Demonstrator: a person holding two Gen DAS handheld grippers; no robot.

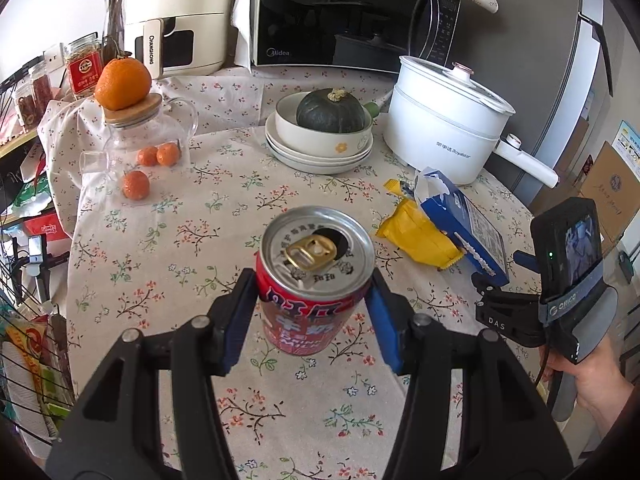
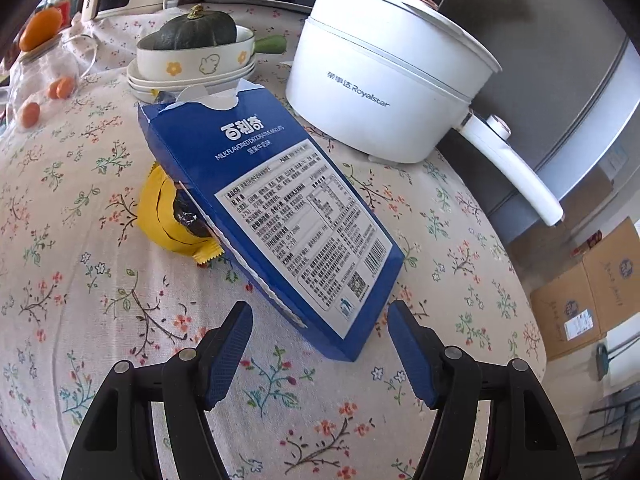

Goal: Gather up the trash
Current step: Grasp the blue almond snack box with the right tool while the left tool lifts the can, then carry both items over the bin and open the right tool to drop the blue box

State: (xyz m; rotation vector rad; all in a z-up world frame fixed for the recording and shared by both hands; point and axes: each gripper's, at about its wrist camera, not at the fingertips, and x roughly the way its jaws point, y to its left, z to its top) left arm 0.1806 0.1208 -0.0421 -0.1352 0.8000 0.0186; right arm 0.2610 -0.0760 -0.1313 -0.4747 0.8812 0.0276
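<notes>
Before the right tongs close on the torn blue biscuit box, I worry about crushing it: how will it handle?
The blue biscuit box is probably light: its top is torn open. Thin cardboard likely buckles under a hard squeeze. It leans on the yellow wrapper, so it may shift when touched.

Looking like a lived-in home kitchen: microwave [image 1: 352,16] and air fryer [image 1: 180,12] sitting along the top of the frame, electric pot [image 1: 444,128] at right, floral tablecloth [image 1: 192,240] covering everything
</notes>
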